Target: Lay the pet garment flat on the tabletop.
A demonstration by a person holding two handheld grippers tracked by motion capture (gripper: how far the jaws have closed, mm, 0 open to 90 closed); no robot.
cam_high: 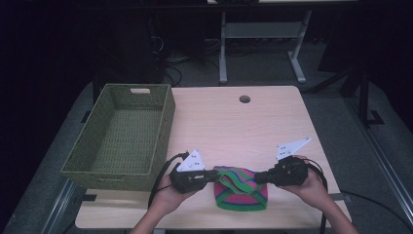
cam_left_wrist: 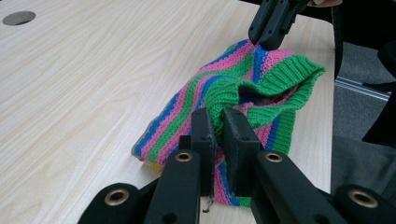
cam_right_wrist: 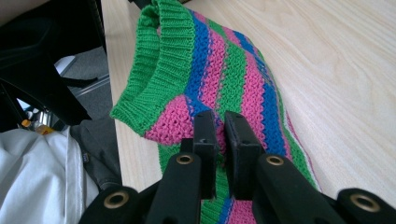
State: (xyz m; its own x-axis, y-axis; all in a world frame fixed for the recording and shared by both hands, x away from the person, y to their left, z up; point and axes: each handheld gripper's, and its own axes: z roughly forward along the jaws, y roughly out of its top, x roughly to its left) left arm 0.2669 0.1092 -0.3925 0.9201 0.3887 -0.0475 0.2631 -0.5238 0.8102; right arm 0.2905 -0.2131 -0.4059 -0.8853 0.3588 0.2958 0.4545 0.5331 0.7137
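Note:
A knitted hat (cam_high: 242, 188) striped pink, green and blue lies near the table's front edge, its green ribbed band toward the person. My left gripper (cam_high: 216, 175) is shut on the hat's left side; in the left gripper view its jaws pinch the green band of the hat (cam_left_wrist: 243, 88). My right gripper (cam_high: 258, 177) is shut on the hat's right side, and in the right gripper view its jaws clamp the pink and blue knit of the hat (cam_right_wrist: 219, 60). The right gripper also appears at the top of the left gripper view (cam_left_wrist: 264, 42).
A woven olive-green basket (cam_high: 90, 161) stands empty at the table's left side. A round cable hole (cam_high: 244, 99) sits near the far edge. The wooden tabletop (cam_high: 234, 126) stretches bare between basket and hat. Table legs and cables lie on the floor beyond.

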